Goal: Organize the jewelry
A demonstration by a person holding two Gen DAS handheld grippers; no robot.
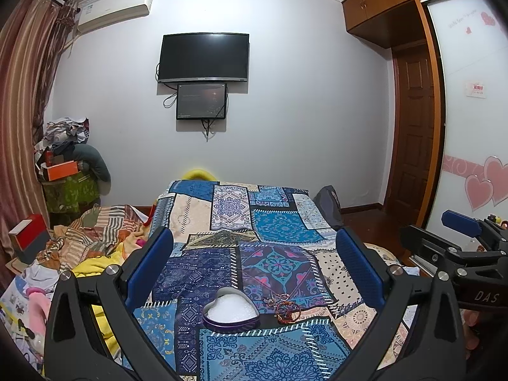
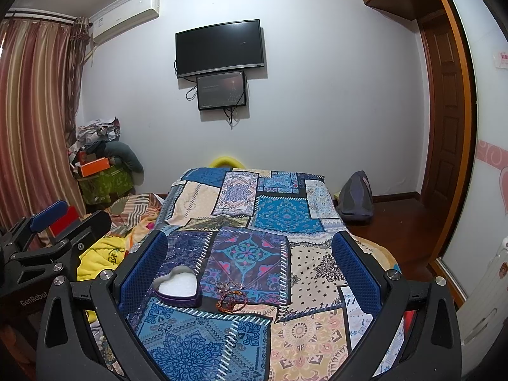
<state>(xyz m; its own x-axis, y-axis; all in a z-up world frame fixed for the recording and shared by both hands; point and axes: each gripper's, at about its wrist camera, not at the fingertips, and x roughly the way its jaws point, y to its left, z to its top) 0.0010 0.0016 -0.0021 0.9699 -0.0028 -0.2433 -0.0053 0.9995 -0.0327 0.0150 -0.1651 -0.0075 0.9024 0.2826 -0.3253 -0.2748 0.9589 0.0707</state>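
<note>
- Jewelry lies loose just ahead of my right gripper, beside heart tin, handy for loading.
- Left gripper and right: both spread wide, empty.

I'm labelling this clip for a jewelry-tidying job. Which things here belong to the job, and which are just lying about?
Part of the job:
heart-shaped box, open, white lining
bracelets, beside the box on the bedspread
left gripper and right gripper, both open, empty

Just lying about:
television
backpack
yellow blanket
orange box
</note>
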